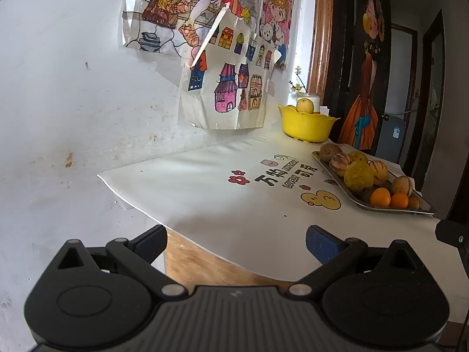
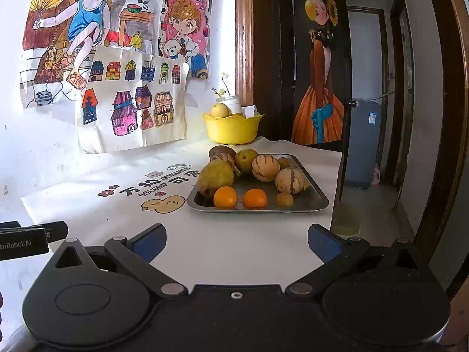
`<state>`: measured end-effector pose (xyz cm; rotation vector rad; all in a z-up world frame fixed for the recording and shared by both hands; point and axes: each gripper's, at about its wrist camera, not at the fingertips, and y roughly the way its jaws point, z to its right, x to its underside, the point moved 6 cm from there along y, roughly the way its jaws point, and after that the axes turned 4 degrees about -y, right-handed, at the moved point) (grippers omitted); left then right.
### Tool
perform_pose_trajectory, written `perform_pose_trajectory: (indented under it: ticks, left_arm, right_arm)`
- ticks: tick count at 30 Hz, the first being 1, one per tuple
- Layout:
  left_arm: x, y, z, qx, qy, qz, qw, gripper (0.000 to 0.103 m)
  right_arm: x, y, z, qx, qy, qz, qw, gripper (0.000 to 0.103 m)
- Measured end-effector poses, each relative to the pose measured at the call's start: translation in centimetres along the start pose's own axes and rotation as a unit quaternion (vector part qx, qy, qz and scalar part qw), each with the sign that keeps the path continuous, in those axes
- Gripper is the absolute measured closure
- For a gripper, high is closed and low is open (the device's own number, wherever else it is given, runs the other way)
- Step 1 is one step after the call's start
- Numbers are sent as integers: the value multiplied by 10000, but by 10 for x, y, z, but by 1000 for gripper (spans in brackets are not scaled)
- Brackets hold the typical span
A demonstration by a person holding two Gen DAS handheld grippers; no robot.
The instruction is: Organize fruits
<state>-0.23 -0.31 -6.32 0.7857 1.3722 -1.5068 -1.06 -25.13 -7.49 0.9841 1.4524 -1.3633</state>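
Both left gripper (image 1: 236,242) and right gripper (image 2: 236,240) spread apart, empty, low in frame; rectangular steel tray (image 2: 318,198) heaped with fruit at centre, yellow plastic bowl (image 2: 231,130) above holds some: sorting stage undeterminable.

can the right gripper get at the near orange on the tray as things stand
Probably yes: the right gripper is open and empty, the orange sits at the tray's near edge, and only bare tablecloth lies between.

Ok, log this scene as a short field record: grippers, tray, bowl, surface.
left gripper: open, empty, above the table edge
right gripper: open, empty, facing the tray
metal tray: two oranges in front, striped melons, a large yellow-green fruit
yellow bowl: behind the tray, one pale fruit visible
tablecloth: white, printed cartoons
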Motion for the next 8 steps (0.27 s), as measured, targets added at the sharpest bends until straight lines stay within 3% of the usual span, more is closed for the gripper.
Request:
perform_pose_trajectory:
  ticks: [8]
  left_arm:
    - [-1, -1, 0, -2, 0, 31, 10000, 0]
  right_arm:
    - [0, 0, 0, -13, -13, -2, 10000, 1]
